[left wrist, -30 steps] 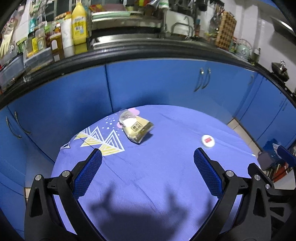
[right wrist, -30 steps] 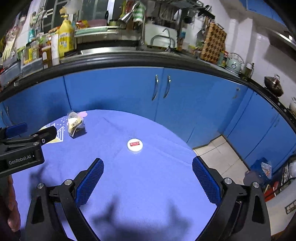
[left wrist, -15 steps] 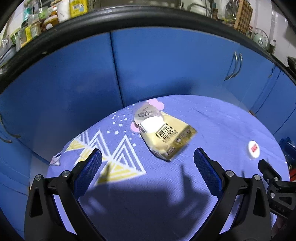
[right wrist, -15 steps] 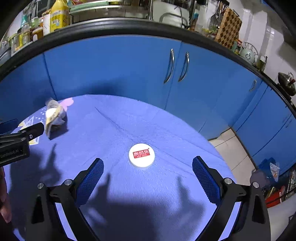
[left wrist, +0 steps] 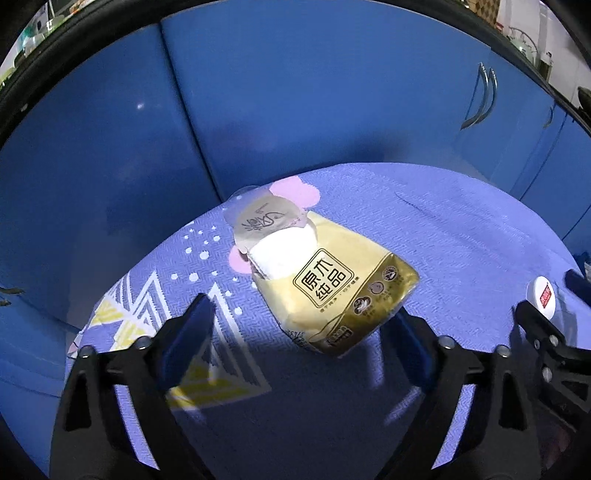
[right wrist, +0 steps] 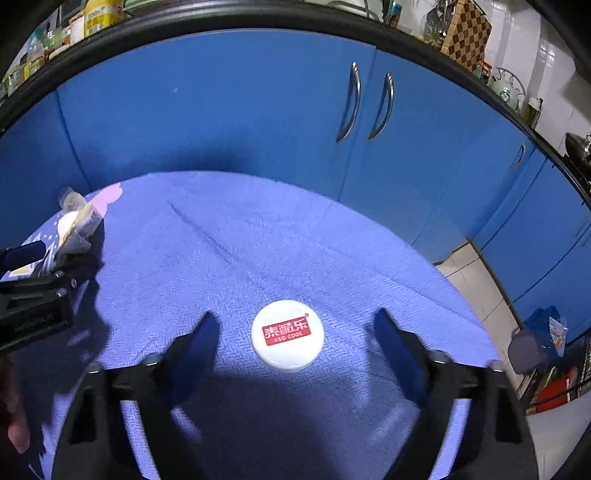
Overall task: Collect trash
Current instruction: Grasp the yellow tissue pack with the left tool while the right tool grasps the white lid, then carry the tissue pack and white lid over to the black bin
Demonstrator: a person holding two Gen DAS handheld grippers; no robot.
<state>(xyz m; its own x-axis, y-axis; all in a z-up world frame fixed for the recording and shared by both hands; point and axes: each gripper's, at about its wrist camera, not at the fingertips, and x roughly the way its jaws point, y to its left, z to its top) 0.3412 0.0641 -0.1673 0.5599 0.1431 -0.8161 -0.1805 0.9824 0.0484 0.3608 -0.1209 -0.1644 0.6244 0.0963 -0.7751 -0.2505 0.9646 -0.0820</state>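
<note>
A yellow tissue packet (left wrist: pixel 325 280) with its flap torn open lies on the purple tablecloth (left wrist: pixel 461 236). My left gripper (left wrist: pixel 301 325) is open, its blue pads on either side of the packet's near end, not touching. A white round lid with a red label (right wrist: pixel 287 335) lies on the cloth between the open fingers of my right gripper (right wrist: pixel 295 332), apart from both pads. The lid also shows at the right edge of the left wrist view (left wrist: pixel 543 297), and the packet shows at the left of the right wrist view (right wrist: pixel 77 225).
Blue cabinet doors (right wrist: pixel 258 110) with metal handles stand just behind the table's far edge. A black countertop with bottles (right wrist: pixel 92 18) runs above them. Tiled floor and a blue bag (right wrist: pixel 543 328) lie to the right, below the table.
Both grippers have moved forward and down toward the table. The packet now sits between the left fingers and the lid between the right fingers. Both stay open.
</note>
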